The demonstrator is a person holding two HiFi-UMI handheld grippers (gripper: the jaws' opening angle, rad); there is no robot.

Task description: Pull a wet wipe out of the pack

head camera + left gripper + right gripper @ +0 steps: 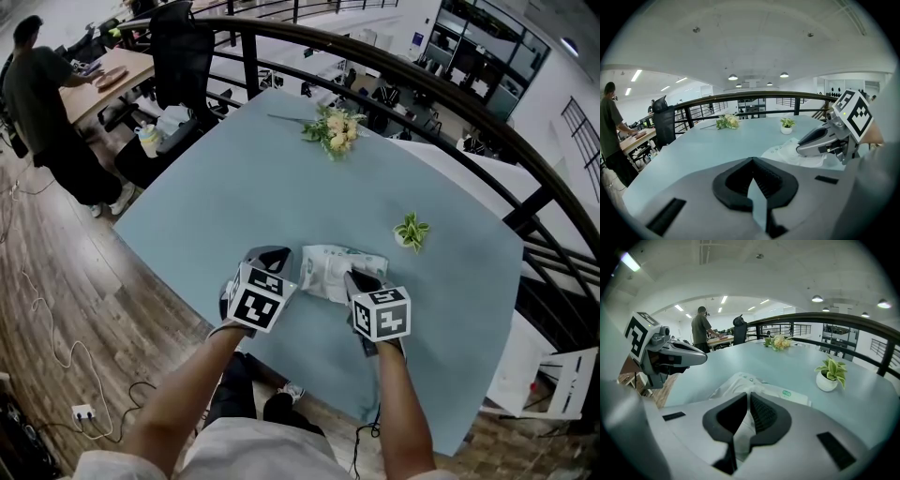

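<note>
Two bare forearms (178, 412) rise from the bottom edge of the head view. Each ends in a grey plastic gripper topped by a black-and-white marker cube (258, 300).

The left gripper (270, 255), lower centre-left, has its ribbed black jaws pressed together. Nothing is between them, and only table shows through the gap behind the tips. The right gripper (354, 277), lower centre-right, pinches a soft white fold of wet wipe (742, 434) at the near side of the pack (330, 269).

The pack lies flat just above both grippers, at lower centre. Its long axis runs left to right across the frame, dipping slightly to the right. It is a crumpled white film pouch with a small green logo (787, 393) whose writing is too small to read. It rests on a smooth, pale blue-green table (234, 187).

Farther up, right of centre, stands a small leafy plant (411, 232) in a white pot. A bunch of cream flowers (335, 129) lies near the table's far edge. Beyond them curves a dark railing (249, 61).
</note>
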